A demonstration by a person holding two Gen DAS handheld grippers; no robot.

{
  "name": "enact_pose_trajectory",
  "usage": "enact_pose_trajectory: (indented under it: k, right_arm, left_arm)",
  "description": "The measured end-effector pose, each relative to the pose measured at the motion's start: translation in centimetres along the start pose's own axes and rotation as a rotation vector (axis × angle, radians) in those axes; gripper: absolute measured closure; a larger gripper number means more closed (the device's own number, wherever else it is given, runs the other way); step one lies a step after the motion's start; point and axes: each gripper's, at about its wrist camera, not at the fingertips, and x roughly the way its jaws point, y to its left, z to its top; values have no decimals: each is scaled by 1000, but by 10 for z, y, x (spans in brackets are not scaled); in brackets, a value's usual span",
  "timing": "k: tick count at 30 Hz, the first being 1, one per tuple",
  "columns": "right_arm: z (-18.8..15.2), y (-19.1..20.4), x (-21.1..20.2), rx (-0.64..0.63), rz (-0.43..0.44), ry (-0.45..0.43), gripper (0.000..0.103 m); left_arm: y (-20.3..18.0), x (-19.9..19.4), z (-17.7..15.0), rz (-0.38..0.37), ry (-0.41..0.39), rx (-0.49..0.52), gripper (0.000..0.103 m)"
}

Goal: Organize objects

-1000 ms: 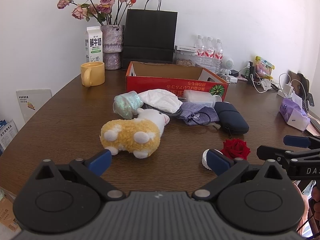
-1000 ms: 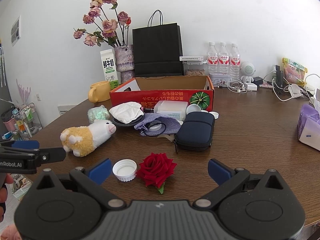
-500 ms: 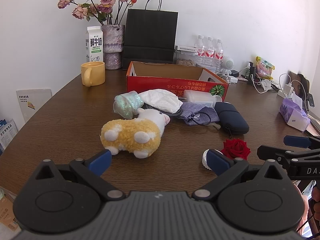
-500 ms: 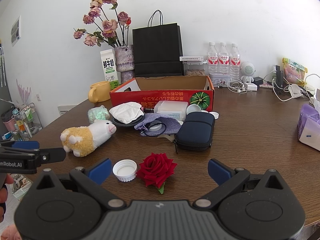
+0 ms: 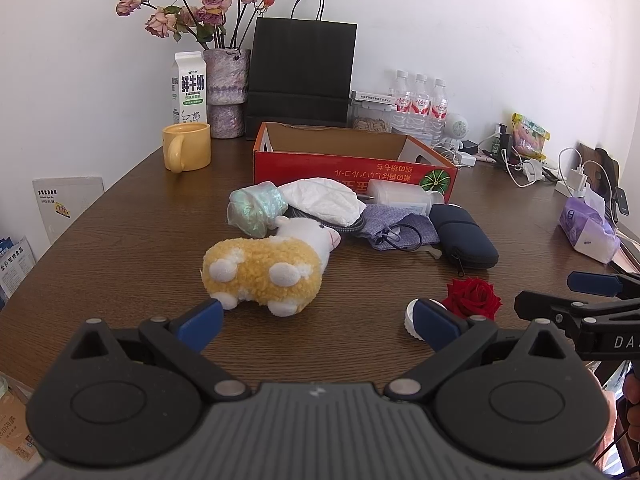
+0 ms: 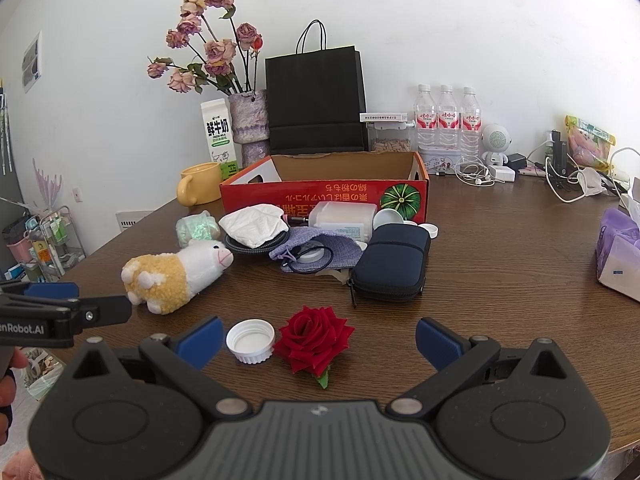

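Observation:
A yellow and white plush sheep (image 5: 264, 268) (image 6: 176, 276) lies on the brown table just beyond my open, empty left gripper (image 5: 318, 326). A red rose (image 6: 314, 334) (image 5: 472, 298) and a white bottle cap (image 6: 251, 340) lie between the fingers of my open, empty right gripper (image 6: 318, 340). Behind them lie a navy zip pouch (image 6: 394, 262), a purple drawstring bag (image 6: 316, 250), a white crumpled cloth (image 6: 256, 224), a shiny green roll (image 5: 256, 208) and a clear plastic container (image 6: 344, 218). An open red cardboard box (image 6: 328, 196) (image 5: 352, 164) stands behind the pile.
A yellow mug (image 5: 186, 146), milk carton (image 5: 188, 88), flower vase (image 5: 226, 92) and black paper bag (image 5: 302, 68) stand at the back. Water bottles (image 6: 448, 120), cables and chargers (image 6: 568, 180) sit back right. A purple tissue pack (image 6: 620, 256) lies at the right edge.

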Motion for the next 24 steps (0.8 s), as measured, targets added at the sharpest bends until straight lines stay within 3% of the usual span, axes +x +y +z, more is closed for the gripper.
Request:
enact_pose_trajectory:
  k: [24]
  right_arm:
    - [-2,1,2,2,0,3,0]
  left_arm:
    - [2,1,-2,-1,5,-8,0]
